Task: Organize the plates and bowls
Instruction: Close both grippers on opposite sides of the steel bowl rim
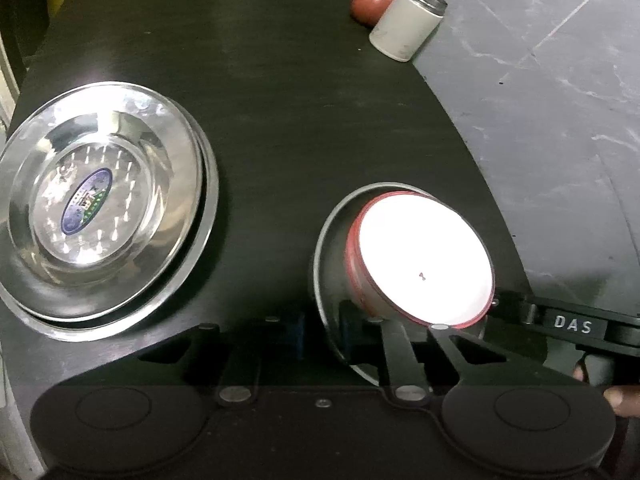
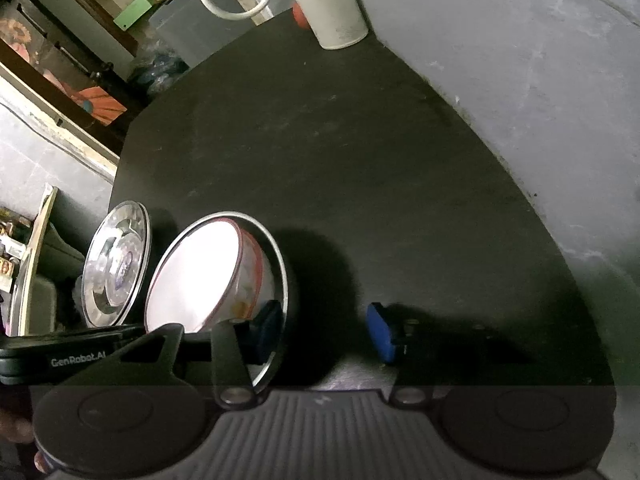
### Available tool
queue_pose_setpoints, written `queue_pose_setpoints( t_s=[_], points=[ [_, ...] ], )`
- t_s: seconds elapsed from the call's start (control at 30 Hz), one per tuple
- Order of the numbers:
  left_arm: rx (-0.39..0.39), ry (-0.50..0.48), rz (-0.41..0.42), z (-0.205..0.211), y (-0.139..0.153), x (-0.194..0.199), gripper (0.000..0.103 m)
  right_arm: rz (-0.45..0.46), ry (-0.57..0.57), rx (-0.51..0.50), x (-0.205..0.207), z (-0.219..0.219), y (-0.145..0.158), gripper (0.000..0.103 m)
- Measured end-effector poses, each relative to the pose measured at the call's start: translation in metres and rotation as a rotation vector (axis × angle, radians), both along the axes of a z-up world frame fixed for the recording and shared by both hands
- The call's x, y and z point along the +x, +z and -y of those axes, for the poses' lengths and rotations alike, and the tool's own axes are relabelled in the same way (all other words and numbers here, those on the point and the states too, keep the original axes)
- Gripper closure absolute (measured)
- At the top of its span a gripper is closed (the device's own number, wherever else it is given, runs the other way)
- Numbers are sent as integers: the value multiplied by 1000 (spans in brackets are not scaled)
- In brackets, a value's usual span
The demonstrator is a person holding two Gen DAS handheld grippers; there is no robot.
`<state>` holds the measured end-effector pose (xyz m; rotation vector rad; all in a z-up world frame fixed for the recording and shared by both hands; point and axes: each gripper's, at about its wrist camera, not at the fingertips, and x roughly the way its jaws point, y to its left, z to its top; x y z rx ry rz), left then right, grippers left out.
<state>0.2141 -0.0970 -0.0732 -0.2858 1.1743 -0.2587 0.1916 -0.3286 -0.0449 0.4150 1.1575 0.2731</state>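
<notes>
Finding plates [image 1: 100, 216] stacked, red bowl [image 1: 424, 264] nested in steel bowl [image 1: 332, 264]; placing judged outstanding. Left gripper [image 1: 322, 334] jaws clamped on its rim; right gripper [image 2: 322, 332] jaws apart.

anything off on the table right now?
Yes: the red-rimmed bowl sits tilted inside the steel bowl, leaning on one wall instead of nested flat. Nothing spilled; the stacked steel plates look tidy.

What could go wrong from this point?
1. The red-rimmed white bowl sits loose in the shallow steel plate; lifting the plate by its rim may tip it and slide the bowl out.
2. The open right gripper straddles that rim close beside the bowl, so closing could nudge the bowl.
</notes>
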Motion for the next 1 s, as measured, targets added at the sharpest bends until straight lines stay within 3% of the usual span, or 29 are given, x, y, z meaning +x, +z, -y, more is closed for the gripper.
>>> queue_pose_setpoints(
  t_s=[0.3,0.43,0.6,1.0],
  points=[
    [16,-8,10,4,-1,2,87,-16,35,-52,4,-14,-3,52],
    [18,-9,14,5,0,1,87,-20,69,-10,2,-15,-6,72],
    [27,-18,18,6,0,3,88,-18,94,6,3,-19,-4,82],
    [15,-5,23,3,-3,-2,89,42,90,17,-4,-18,2,83]
  ],
)
